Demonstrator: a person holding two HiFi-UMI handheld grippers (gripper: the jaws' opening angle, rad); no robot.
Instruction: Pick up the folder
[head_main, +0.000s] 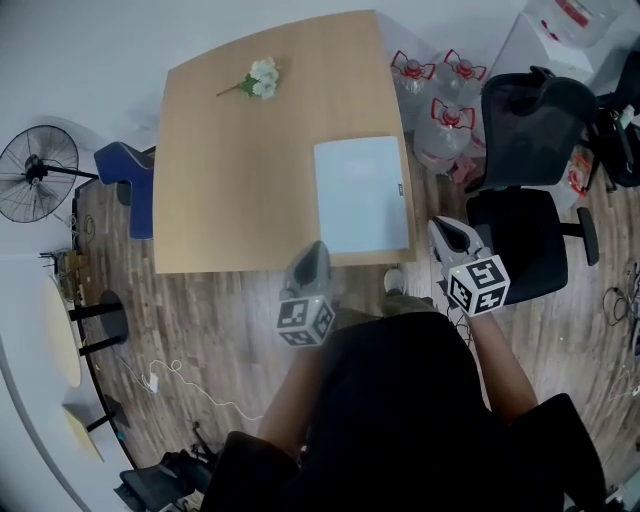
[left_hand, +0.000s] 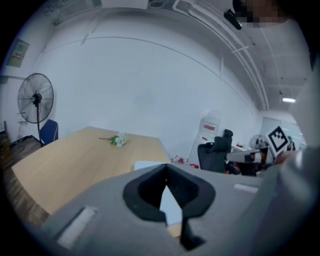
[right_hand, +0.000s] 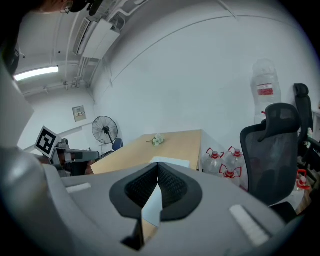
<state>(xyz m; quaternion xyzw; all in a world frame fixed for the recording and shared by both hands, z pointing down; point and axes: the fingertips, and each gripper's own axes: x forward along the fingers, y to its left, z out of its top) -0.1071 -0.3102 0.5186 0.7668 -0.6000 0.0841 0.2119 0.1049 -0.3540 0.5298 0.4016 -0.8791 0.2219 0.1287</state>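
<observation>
**A:** State of the left claw (left_hand: 166, 167)?

**B:** Shut, tip pressed to tip, nothing pinched between. Held at the near edge of the tabletop (head_main: 240, 170), pointing across it and slightly down.

**A:** And the right claw (right_hand: 158, 166)?

**B:** Same: closed, empty. Held just off the tabletop's near right corner, apart from the left one, marker cube facing up.

**A:** Whereabouts of the folder (head_main: 360, 195)?

**B:** Flat on the tabletop, in the near right part, long side along the right edge, short end close to the near edge. Pale, plain, closed. Just ahead of both claws and between them, touched by neither.

**A:** Anything else up there?

**B:** A small sprig of white flowers (head_main: 262, 78) toward the far edge, well apart from the folder.

**A:** Around the tabletop?

**B:** To the right, a black chair (head_main: 525, 190), near the right claw. Beyond that, by the far right side, clear bottles (head_main: 440, 110) with red handles, standing on the wood floor. To the left, a blue chair (head_main: 130, 180) tucked against the side, and further out a standing fan (head_main: 38, 172).
</observation>
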